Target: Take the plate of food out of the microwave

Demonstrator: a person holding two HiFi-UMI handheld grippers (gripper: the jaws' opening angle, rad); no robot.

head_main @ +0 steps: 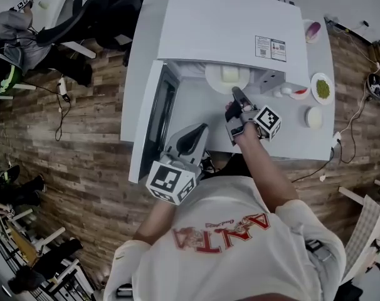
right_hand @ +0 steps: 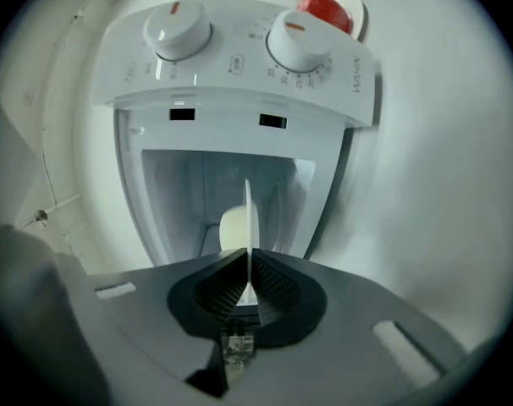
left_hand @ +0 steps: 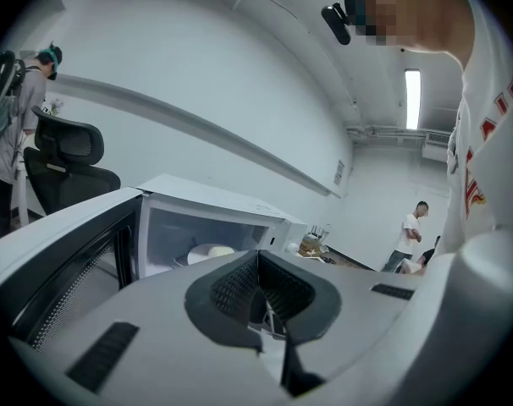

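Closest in, at 6 o'clock of the head view, is the person's white shirt [head_main: 221, 256] with red print, both forearms reaching up toward 12. The left gripper [head_main: 199, 130] hangs in front of the open microwave [head_main: 234, 36], its marker cube [head_main: 171, 182] low at 7 o'clock. In its own view the left gripper [left_hand: 258, 265] has its jaws pressed together with nothing between them, so that claw is narrow and empty.

Now the right side! The right gripper [head_main: 237, 94] is nosed into the mouth of the oven at 12 o'clock of the person's hand. In the right gripper view, which is rolled on its side, the right gripper [right_hand: 248, 265] has its pads clamped on the thin rim of the plate [right_hand: 249, 218], seen edge-on. The pale lump of food [right_hand: 231, 227] sits on that plate, toward 9 o'clock of the rim.

From above, the plate [head_main: 218, 80] shows at the front of the cavity, half under the oven's top edge, with the food [head_main: 230, 74] on it. I can't tell whether it rests on the oven floor or is lifted.

The door [head_main: 149, 121] stands swung out at 9 o'clock of the cavity. At 3 o'clock of the oven, on the white table [head_main: 303, 144], sits a small dish of green bits [head_main: 322, 88].
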